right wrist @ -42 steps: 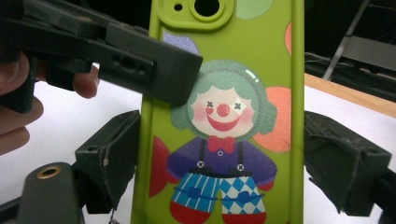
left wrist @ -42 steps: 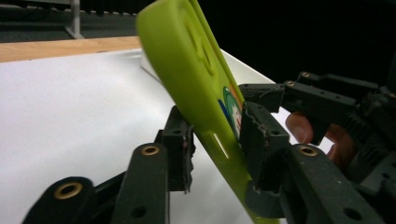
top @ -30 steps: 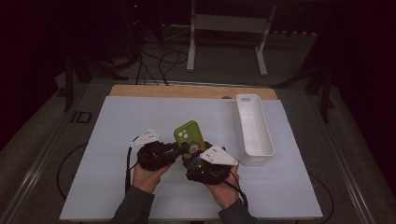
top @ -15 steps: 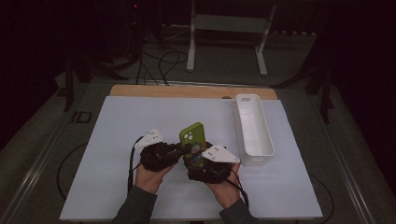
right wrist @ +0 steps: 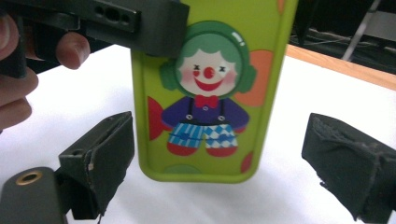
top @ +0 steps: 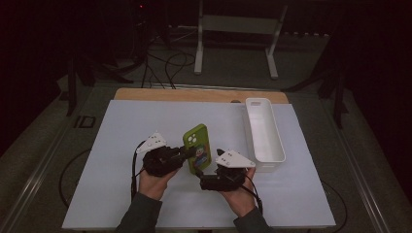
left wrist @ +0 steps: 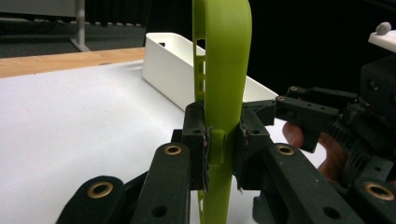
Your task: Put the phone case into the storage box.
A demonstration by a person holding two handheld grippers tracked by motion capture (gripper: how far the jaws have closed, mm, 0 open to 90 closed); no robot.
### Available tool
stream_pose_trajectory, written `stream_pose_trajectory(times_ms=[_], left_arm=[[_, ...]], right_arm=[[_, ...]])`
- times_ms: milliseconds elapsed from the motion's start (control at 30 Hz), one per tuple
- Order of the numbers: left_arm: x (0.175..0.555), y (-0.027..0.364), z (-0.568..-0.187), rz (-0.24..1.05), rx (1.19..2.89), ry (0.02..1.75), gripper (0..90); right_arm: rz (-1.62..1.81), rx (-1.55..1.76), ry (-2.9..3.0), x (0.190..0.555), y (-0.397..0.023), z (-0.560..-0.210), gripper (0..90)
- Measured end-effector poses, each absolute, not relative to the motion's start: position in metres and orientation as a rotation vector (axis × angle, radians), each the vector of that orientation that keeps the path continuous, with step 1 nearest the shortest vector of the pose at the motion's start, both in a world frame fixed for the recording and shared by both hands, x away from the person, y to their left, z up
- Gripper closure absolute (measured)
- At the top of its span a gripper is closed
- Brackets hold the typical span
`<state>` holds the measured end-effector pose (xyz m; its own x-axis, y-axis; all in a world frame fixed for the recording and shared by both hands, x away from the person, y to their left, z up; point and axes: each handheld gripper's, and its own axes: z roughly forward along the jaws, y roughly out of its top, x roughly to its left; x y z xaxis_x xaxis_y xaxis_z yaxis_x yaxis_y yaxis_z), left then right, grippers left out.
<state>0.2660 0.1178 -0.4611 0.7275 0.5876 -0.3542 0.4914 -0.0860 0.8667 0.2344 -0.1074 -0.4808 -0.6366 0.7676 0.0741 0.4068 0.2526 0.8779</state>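
The left claw [left wrist: 219, 140] is clamped on the lime-green clown-printed phone case [left wrist: 223, 70], its top cropped; the right claw [right wrist: 219, 168] stands released.

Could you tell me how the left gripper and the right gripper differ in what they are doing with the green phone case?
The left gripper is shut on the green phone case, pinching its edge; the right gripper is open, its jaws standing apart on either side of the case's lower end without touching it. The left one comes at the case edge-on, the right one faces its clown picture. Both are black and hand-held.
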Motion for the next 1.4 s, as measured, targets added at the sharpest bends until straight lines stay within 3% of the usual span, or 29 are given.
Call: stream_pose_trajectory(times_ms=[600,1400], left_arm=[[0.268,0.116,-0.463,0.1,1.733,0.862,77.8],[0.27,0.107,-0.468,0.092,1.753,0.858,77.8]], right_arm=[[1.405,1.113,2.13,0.243,-0.128,-0.461,8.7],[1.388,1.127,2.211,0.259,-0.126,-0.436,8.6]])
